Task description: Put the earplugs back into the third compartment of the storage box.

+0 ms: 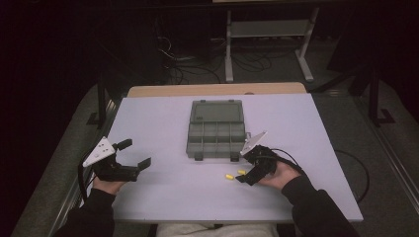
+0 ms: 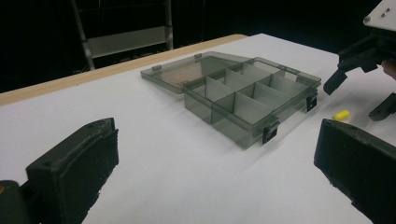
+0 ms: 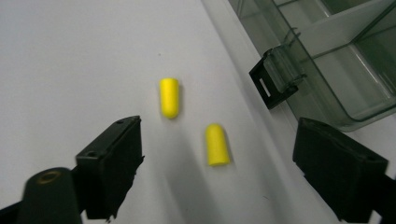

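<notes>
A clear grey compartment box (image 1: 216, 133) lies open at the table's middle, its lid folded back and its compartments (image 2: 252, 95) bare. Two yellow earplugs rest on the table in front of its right corner. The right gripper (image 1: 244, 169) hovers low over them, open. In the right gripper view the nearer earplug (image 3: 217, 144) lies between the jaws of the right gripper (image 3: 217, 130), untouched, and the farther earplug (image 3: 169, 97) lies ahead to the left. The left gripper (image 1: 135, 153) rests open and holds nothing at the table's left, its jaws (image 2: 215, 154) facing the box.
The white table top (image 1: 163, 197) has a wooden strip (image 1: 217, 89) along its far edge. Black latches (image 3: 268, 84) stick out from the box front. A metal rack (image 1: 269, 29) and cables stand on the dark floor beyond. The right gripper (image 2: 359, 65) appears at the right of the left gripper view.
</notes>
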Action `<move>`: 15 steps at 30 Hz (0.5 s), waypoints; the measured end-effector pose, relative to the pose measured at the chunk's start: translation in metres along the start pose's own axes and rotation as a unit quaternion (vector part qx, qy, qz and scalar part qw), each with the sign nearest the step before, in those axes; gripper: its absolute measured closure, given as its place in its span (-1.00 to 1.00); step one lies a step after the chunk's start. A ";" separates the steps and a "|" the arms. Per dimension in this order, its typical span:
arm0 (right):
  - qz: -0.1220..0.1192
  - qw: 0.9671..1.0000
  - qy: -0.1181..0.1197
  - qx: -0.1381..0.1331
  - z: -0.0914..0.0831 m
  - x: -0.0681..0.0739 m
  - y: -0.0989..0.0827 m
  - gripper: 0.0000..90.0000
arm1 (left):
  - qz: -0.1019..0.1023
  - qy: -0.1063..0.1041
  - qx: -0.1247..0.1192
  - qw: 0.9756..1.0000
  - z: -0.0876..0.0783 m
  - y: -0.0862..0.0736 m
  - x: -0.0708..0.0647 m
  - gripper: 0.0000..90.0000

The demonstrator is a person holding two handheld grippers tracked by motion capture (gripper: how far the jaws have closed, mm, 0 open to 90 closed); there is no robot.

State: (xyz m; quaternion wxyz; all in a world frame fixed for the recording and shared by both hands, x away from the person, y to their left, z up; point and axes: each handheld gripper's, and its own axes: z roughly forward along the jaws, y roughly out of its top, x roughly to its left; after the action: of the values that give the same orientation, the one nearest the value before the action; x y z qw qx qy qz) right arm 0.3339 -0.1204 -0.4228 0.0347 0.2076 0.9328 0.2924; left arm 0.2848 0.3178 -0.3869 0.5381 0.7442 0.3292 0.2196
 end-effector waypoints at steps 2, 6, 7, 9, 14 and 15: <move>0.001 1.000 0.002 0.005 0.001 0.000 0.000 -0.54 | 0.000 0.000 -0.001 1.000 0.000 0.000 0.000 -1.00; 0.001 1.000 0.004 0.008 0.002 -0.001 0.000 -0.38 | 0.000 0.000 0.000 1.000 0.000 0.000 0.000 -1.00; 0.002 1.000 0.005 0.010 0.003 -0.002 -0.001 -0.33 | 0.000 0.000 0.000 1.000 0.000 0.000 0.000 -1.00; 0.007 1.000 0.008 0.013 0.004 -0.003 -0.001 -0.26 | 0.000 0.000 0.000 1.000 0.000 0.000 0.000 -1.00; 0.003 1.000 0.007 0.021 0.006 -0.004 -0.002 0.06 | -0.001 0.001 -0.001 1.000 0.000 0.000 0.000 -1.00; 0.000 1.000 0.007 0.020 0.005 -0.003 -0.002 0.14 | 0.000 0.000 -0.001 1.000 -0.001 0.000 -0.001 -1.00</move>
State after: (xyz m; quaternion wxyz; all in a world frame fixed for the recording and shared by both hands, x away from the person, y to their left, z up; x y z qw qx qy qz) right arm 0.3372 -0.1200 -0.4282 0.0241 0.2067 0.9386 0.2753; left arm 0.2840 0.3178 -0.3868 0.5386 0.7436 0.3296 0.2199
